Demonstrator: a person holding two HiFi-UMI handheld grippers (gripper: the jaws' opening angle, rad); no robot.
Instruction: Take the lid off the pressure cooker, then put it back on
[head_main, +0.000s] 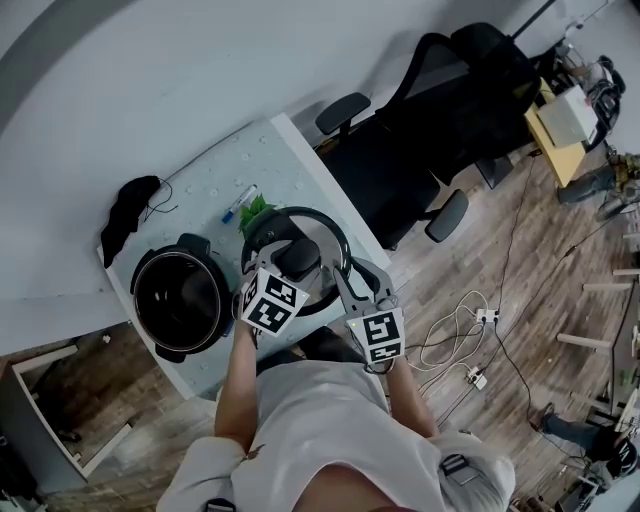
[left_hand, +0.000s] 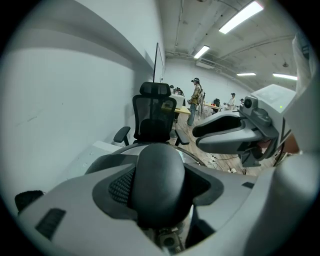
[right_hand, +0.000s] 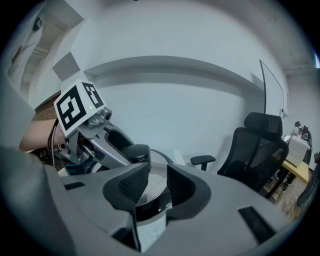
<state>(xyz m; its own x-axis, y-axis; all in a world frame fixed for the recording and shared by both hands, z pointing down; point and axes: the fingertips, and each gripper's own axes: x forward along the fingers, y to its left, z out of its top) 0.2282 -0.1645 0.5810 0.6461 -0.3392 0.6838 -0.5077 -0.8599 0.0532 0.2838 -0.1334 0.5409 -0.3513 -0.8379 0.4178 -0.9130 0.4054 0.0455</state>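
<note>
Right now the lid's off. Your left gripper pinches the lid's black handle, and your right gripper clamps the lid by its rim. The lid's held over the table, just right of the open pressure cooker. Next, probably: carry it over the cooker, level it, then seat it.

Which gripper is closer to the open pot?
Left. The left gripper holds the lid by its knob, on the side next to the pot. The right gripper grips the lid's rim on the side away from the pot.
</note>
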